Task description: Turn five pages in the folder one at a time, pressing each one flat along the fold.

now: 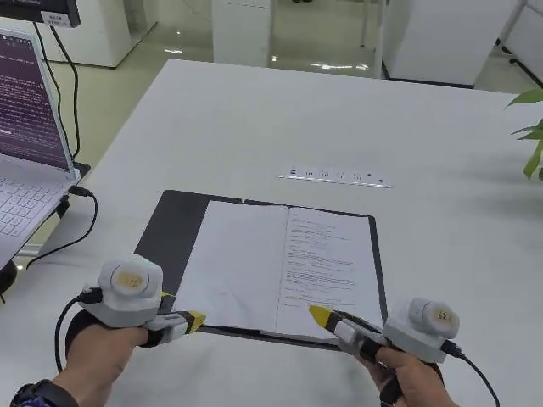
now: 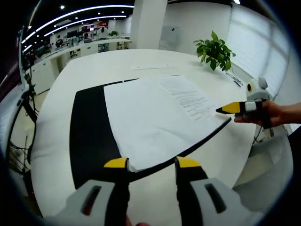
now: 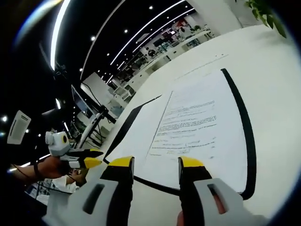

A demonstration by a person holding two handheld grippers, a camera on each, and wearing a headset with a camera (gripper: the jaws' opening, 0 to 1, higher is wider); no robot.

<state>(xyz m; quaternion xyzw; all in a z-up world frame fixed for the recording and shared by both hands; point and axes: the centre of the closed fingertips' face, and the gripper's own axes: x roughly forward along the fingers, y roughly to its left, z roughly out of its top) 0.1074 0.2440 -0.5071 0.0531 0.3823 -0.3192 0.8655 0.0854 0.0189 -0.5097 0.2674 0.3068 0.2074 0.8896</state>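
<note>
Yellow tips, left: the left gripper (image 2: 153,163) is released, its two jaws apart with nothing between them, poised at the near edge of the folder (image 1: 174,227) by the lower corner of the blank page (image 1: 235,264).
Yellow tips, right: the right gripper (image 3: 156,164) is likewise released and empty, its jaws parted just short of the printed page (image 1: 329,263), near that sheet's bottom edge.
Folder: lies open and flat on the white table (image 1: 254,110), straight in front of the person, its near edge between the two grippers.
Step in hand: by the look of it, the start of a turn. Neither sheet is lifted, and the right gripper appears lined up to take the printed page at its lower edge. How many of the five turns are done cannot be told.
Next move calls for: a light pinch on one sheet only, a sweep across to the left, then a press down along the fold (image 1: 282,263). Thin paper could come up two at a time or crease.
Materials: matt black cover, stiff and rectangular; thin white paper, the left sheet faintly wrinkled, the right one lined with small type; pale plastic gripper bodies; smooth, slightly glossy tabletop.
Beyond: a laptop (image 1: 25,153) at the left edge, a socket strip (image 1: 335,176) past the folder, leaves of a plant (image 1: 533,127) far right.
</note>
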